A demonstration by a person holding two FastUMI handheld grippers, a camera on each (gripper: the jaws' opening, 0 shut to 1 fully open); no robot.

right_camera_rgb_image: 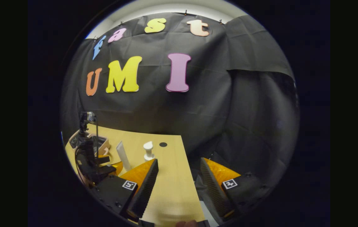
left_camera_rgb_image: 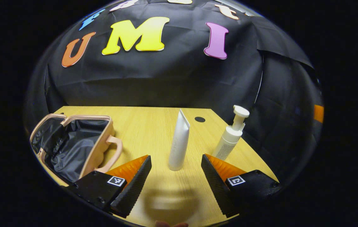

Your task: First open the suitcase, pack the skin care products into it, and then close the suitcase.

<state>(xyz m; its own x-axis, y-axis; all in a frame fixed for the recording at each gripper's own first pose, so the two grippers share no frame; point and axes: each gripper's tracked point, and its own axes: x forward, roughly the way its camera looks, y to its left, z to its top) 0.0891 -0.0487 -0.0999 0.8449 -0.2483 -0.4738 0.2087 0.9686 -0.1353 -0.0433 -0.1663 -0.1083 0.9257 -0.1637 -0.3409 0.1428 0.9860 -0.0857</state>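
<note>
The small pink suitcase [left_camera_rgb_image: 98, 148] lies open at the left of the table, its dark lining showing. A white tube [left_camera_rgb_image: 179, 142] stands upright just ahead of my left gripper [left_camera_rgb_image: 176, 170], in line with the gap between its open fingers and not touched by them. A white pump bottle [left_camera_rgb_image: 231, 135] stands to the tube's right. My right gripper [right_camera_rgb_image: 179, 170] hangs open and empty over the table's right edge. In the right gripper view the tube [right_camera_rgb_image: 124, 156], the pump bottle [right_camera_rgb_image: 148, 150] and the suitcase [right_camera_rgb_image: 101, 143] lie to its left, with the left gripper [right_camera_rgb_image: 111, 164] near them.
The wooden table [left_camera_rgb_image: 153, 126] has a small dark hole [left_camera_rgb_image: 199, 119] near its back right corner. Its right edge [right_camera_rgb_image: 187, 176] runs between my right gripper's fingers. Black cloth walls close the back and right side.
</note>
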